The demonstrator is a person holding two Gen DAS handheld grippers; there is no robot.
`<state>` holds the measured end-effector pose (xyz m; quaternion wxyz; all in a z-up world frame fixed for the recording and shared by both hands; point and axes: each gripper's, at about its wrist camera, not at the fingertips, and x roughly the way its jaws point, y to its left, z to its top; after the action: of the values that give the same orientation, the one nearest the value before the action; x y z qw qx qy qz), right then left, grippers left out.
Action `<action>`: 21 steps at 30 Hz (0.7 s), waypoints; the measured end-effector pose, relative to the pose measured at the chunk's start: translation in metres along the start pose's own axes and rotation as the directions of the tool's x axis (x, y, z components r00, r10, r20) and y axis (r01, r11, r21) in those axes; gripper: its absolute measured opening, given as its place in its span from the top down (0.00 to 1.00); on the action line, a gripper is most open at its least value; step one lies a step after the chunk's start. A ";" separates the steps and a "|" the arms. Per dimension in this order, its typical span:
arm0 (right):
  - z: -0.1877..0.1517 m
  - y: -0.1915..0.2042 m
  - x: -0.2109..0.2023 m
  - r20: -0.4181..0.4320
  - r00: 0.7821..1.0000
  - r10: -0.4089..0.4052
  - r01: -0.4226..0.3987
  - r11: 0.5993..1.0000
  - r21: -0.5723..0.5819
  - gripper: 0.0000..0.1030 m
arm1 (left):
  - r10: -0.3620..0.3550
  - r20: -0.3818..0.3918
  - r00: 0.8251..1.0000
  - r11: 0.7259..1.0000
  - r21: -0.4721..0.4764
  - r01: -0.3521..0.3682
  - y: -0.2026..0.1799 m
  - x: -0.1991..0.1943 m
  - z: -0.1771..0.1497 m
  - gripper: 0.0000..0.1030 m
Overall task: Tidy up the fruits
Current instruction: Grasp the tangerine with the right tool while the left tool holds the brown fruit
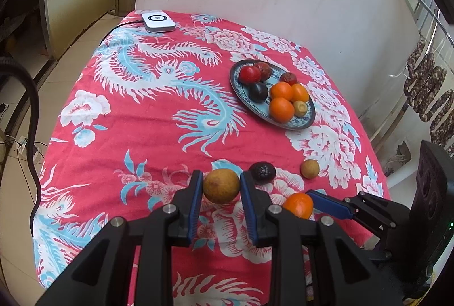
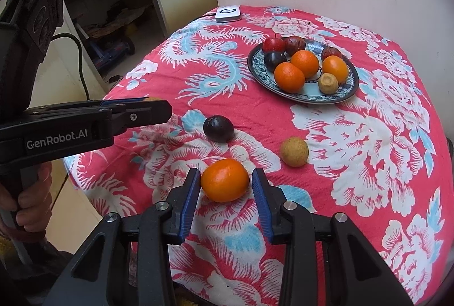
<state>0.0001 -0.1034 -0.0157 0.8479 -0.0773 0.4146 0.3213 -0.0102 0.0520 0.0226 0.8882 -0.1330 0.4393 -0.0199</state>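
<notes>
My left gripper [image 1: 222, 184] is shut on a yellow-brown round fruit [image 1: 221, 185], held just above the cloth. My right gripper [image 2: 224, 183] is around an orange [image 2: 225, 180] that rests on the cloth; its left pad touches the fruit and a small gap shows at the right pad. A dark wrinkled fruit [image 2: 218, 128] and a small tan fruit [image 2: 294, 151] lie loose on the cloth nearby. A blue-patterned plate [image 2: 349, 90] at the far right holds three oranges, several dark red fruits and a small tan one.
The table has a red floral cloth [image 1: 136, 113]. A white square device [image 1: 157, 21] with a cable sits at the far corner. A white wall stands behind the table. The table edge drops off close to both grippers.
</notes>
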 end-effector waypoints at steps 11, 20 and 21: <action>0.001 -0.002 0.000 0.003 1.000 0.010 -0.010 1.000 0.009 0.65 | -0.002 0.001 1.000 1.000 -0.006 0.002 0.001 0.000 0.000 0.73; 0.006 -0.014 -0.008 0.041 0.999 0.004 -0.006 0.999 0.049 0.65 | -0.002 0.001 1.000 1.000 -0.007 0.002 0.003 0.001 0.000 0.73; 0.006 -0.015 -0.009 0.044 0.999 0.003 -0.005 0.999 0.052 0.65 | -0.002 0.001 1.000 1.000 -0.008 0.002 0.003 0.001 0.000 0.73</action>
<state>0.0089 -0.1170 -0.0070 0.8578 -0.0473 0.4043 0.3137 -0.0099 0.0546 0.0216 0.8879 -0.1369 0.4388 -0.0190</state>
